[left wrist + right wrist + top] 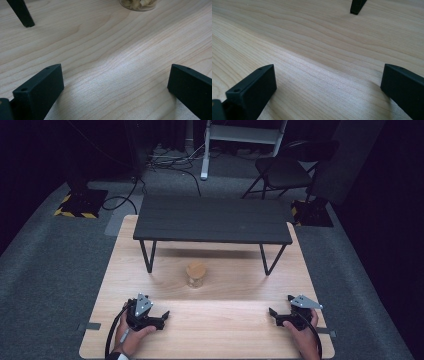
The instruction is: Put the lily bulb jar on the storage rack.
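Nearest the person, at the front edge of the pale wooden table (210, 330): left gripper (161, 318) and right gripper (275, 316), each in a hand, both resting low on the boards and well apart from each other. Left gripper released, jaws spread wide with bare wood grain between them in the left gripper view (116, 82). Right gripper likewise released, jaws gaping over bare wood in the right gripper view (328, 82). Grey three-cornered plate on top of each, cable trailing back along the forearm.

Farther in, beyond and between the grippers: a small glass jar (195, 275) with a wooden lid, upright on the table, its base with pale contents at the top edge of the left gripper view (138, 4).

Just behind the jar: a low black slatted stand (212, 220) on thin black legs, spanning the table's far half.

Beyond the table: grey carpet, loose cables, a black folding chair (285, 170) at far right.
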Demonstrator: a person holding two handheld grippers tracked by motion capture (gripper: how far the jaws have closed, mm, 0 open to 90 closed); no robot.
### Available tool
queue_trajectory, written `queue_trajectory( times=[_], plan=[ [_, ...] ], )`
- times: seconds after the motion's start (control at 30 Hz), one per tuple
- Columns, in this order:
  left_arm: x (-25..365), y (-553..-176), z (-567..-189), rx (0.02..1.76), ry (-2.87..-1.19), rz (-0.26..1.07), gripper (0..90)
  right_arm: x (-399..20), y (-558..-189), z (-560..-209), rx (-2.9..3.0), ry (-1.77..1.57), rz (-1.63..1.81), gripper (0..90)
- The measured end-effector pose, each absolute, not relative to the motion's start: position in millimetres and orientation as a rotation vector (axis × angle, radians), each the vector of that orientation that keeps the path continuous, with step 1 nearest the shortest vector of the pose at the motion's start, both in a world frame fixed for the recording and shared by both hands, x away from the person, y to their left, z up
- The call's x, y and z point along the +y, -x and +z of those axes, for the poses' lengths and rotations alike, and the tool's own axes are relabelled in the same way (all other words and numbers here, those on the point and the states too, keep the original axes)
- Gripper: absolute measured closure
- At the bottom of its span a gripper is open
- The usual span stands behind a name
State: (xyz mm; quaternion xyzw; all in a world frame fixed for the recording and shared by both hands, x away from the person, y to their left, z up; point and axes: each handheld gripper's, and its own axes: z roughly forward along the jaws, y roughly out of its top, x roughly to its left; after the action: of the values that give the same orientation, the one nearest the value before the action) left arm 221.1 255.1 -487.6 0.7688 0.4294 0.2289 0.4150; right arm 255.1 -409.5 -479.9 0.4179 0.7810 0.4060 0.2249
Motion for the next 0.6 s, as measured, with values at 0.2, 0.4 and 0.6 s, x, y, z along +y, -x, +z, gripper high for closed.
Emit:
queue_trajectory(
  times=[0.2, 0.4, 0.6],
  plan=[
    [255.6, -221.4, -487.5, 1.076, -1.933, 0.573, 0.4, -409.3, -255.1, -479.8, 2.154, -1.154, 1.119, 0.0],
    [256.8, -224.0, -484.4, 1.073, -1.949, 0.568, 0.7, -409.3, -255.0, -479.8, 2.154, -1.153, 1.119, 0.0],
    [252.6, -231.5, -466.9, 1.016, -1.906, 0.542, 3.3, -408.7, -254.2, -479.8, 2.15, -1.157, 1.117, 0.0]
  ],
)
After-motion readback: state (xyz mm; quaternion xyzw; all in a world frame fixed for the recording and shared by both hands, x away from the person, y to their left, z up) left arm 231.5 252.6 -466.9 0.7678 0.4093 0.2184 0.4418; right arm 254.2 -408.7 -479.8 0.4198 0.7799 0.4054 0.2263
